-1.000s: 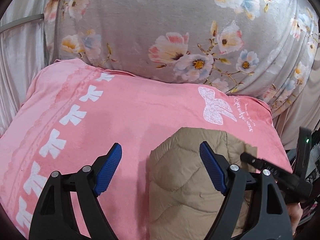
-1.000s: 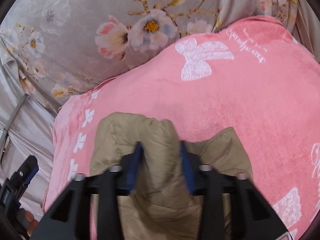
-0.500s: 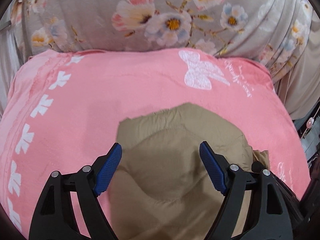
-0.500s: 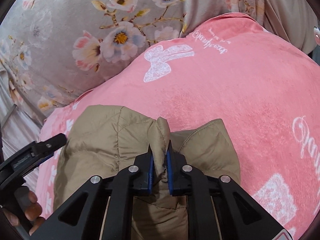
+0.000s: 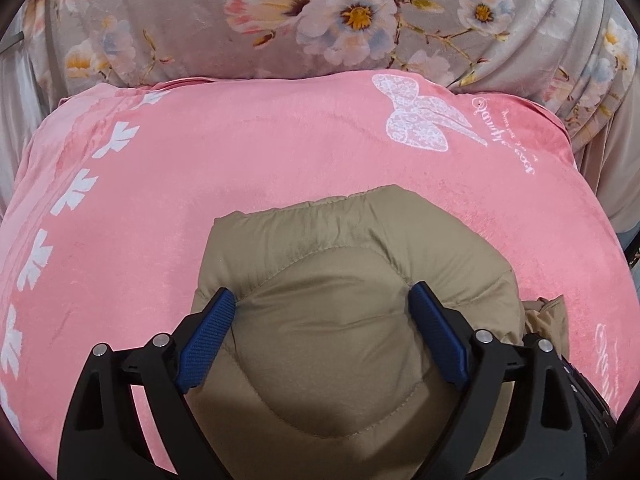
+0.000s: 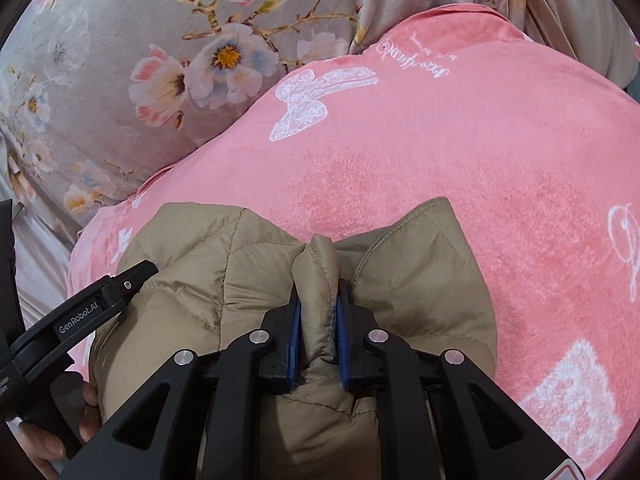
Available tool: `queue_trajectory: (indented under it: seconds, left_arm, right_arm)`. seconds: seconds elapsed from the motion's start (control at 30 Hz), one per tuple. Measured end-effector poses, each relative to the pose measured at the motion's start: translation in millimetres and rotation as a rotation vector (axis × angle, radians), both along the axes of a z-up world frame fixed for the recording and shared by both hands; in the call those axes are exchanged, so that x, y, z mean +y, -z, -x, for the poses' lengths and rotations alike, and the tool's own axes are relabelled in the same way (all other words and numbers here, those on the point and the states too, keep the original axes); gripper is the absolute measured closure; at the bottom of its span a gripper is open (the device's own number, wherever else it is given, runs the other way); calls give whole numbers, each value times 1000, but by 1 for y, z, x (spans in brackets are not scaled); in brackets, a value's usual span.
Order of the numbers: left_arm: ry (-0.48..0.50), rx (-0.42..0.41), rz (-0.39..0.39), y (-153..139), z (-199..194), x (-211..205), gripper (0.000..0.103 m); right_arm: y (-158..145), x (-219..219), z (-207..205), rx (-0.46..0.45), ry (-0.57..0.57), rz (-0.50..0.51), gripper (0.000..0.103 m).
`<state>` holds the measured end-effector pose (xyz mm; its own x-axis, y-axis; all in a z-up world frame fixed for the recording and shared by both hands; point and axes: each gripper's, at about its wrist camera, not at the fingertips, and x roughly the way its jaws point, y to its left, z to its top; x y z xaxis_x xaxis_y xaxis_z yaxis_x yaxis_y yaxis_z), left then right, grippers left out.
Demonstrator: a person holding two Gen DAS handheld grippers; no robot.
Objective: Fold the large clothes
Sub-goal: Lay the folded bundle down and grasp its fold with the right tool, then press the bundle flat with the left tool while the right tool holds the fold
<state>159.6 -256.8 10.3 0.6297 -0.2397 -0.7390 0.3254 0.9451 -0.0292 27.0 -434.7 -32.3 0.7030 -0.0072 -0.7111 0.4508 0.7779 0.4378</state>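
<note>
Under my work lies a pink blanket (image 5: 280, 168) with a white butterfly print (image 5: 420, 120) near its far edge; beyond that edge I see a grey floral cover (image 5: 320, 12).

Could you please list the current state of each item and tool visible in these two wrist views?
Jacket: bunched into a puffy pile on the pink blanket, one ridge pinched upright.
Left tool: open, its pads pressing the jacket's padding on either side.
Right tool: shut on a jacket ridge.
Pink blanket: spread flat under the jacket.
Floral blanket: heaped behind the pink blanket.
</note>
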Motion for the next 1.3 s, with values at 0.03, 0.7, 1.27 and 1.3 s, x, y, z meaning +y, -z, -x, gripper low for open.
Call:
queue_trajectory:
  seconds: [0.03,0.7,1.27,1.3]
  left_arm:
    - [0,-5,-6,2,0,-1,15]
    - [-16,-48,-100,18,6,-13,13]
    - [-37,-84,-166,25,6,-22,12]
    - [-37,-82,-169,25,6,-22,12]
  right_arm:
    - [3,-1,0,-3,3,-8,91]
    - [20,-10,2,-25,18,-67,91]
    - [25,-6,-2,-16,32,-54,90]
    - [26,-8,-2,-19,30,-67,89]
